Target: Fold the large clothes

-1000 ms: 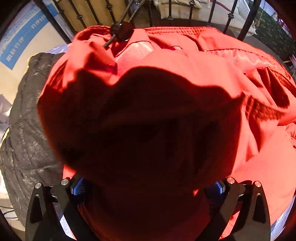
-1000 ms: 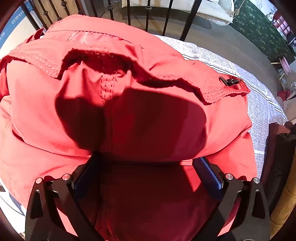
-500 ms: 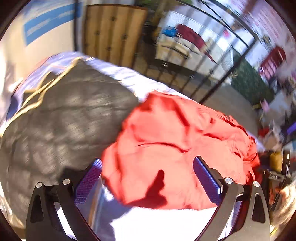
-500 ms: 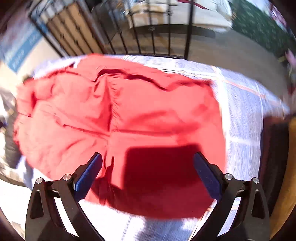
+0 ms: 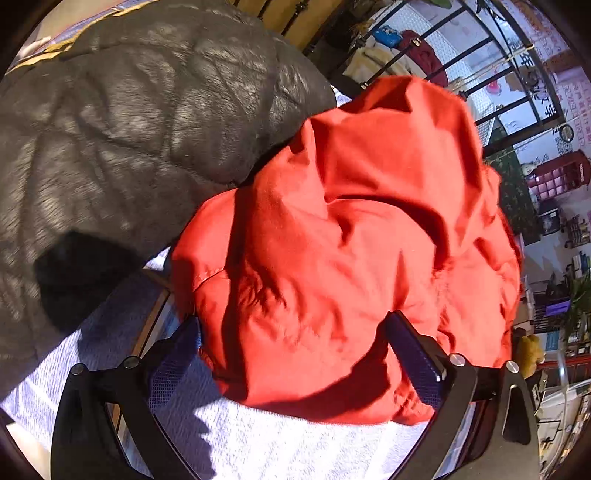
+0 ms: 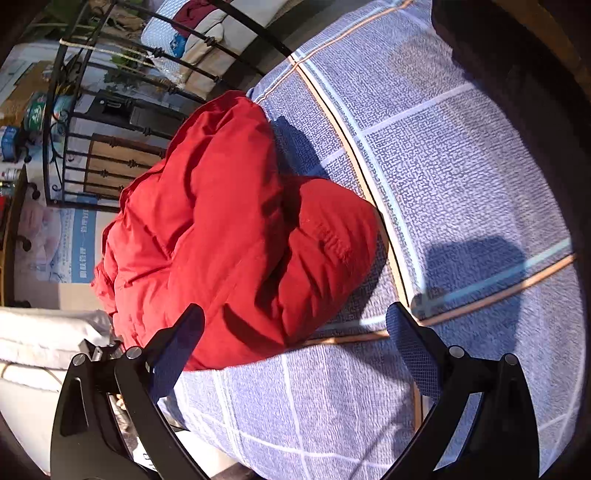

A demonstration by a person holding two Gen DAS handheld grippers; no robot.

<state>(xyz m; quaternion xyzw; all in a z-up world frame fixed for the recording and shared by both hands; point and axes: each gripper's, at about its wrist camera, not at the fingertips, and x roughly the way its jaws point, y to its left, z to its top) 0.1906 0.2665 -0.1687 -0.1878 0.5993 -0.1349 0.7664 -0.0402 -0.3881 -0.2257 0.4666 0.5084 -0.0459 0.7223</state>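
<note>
— Red jacket (image 5: 351, 251) lay bundled on the checked bedspread (image 6: 461, 177), touching the dark quilted coat (image 5: 129, 110).
— Left tool (image 5: 295, 354), right tool (image 6: 295, 347): both spread wide, holding nothing. Could well have slumped open, puffy and unpinned.

Hard sunlight from one side; sharp shadows on the pale blue checked bedspread (image 6: 461, 177) with tan and white grid lines. Black wrought-iron bed rail (image 6: 110, 96) along the bed's far edge. Beyond the rail: white cushions (image 6: 207, 33), wooden panel (image 6: 110, 162), blue-and-white poster (image 6: 70, 240). Red cabinet (image 5: 557, 173) against the pink wall.
</note>
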